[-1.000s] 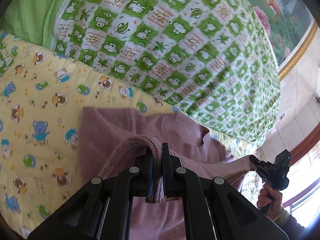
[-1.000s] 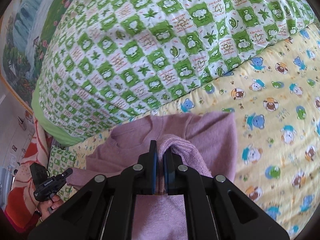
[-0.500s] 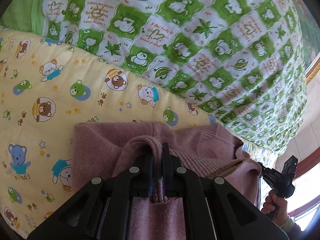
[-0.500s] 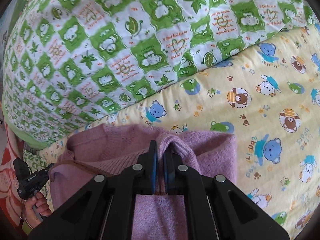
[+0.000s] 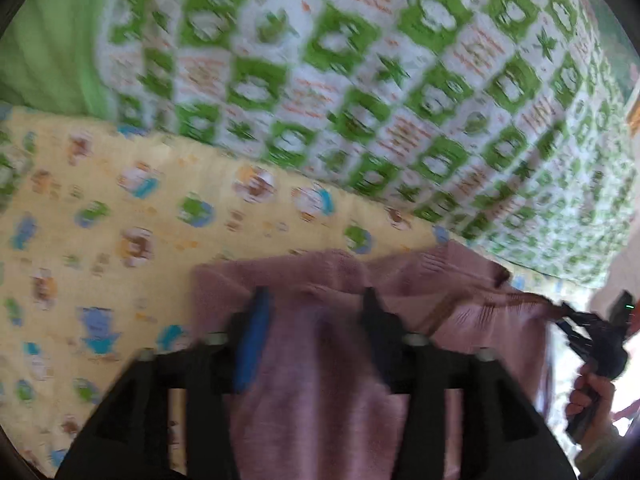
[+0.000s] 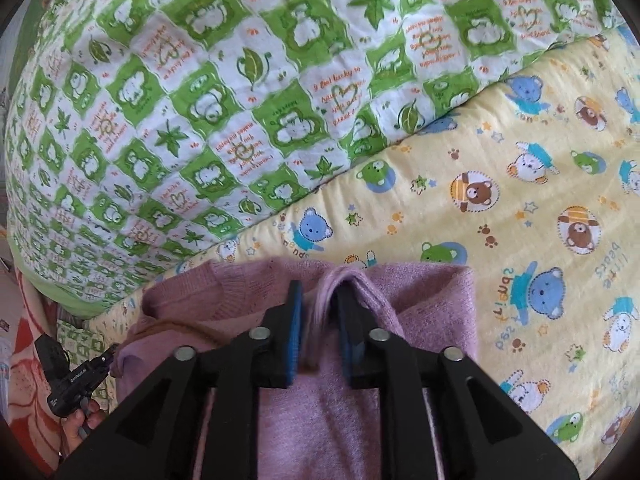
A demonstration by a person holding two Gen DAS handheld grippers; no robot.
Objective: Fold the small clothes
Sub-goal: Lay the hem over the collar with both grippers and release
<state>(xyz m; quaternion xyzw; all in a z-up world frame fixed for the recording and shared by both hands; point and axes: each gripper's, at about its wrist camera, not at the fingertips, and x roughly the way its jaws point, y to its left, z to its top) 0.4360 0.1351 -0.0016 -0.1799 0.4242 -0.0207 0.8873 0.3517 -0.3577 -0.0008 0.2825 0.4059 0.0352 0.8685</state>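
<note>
A small mauve knit sweater (image 5: 320,360) lies folded over on the yellow bear-print sheet (image 5: 120,240). In the blurred left wrist view my left gripper (image 5: 316,300) stands open over the sweater's folded edge, its jaws well apart, with cloth lying between them. In the right wrist view the sweater (image 6: 432,304) lies under my right gripper (image 6: 319,292), whose jaws are partly open; a ridge of cloth (image 6: 332,280) still stands loose between the fingers. Each gripper shows small at the other view's edge, held in a hand (image 5: 592,340) (image 6: 76,376).
A thick green-and-white checked quilt (image 6: 240,100) lies bunched along the back of the sheet (image 6: 520,200), just beyond the sweater. A red patterned blanket (image 6: 24,360) shows at the far left of the right wrist view.
Both grippers have opened and let go of the sweater's edge, the left one wide, the right one partly. The folded edge now rests close to the quilt. The left view is blurred by motion.
</note>
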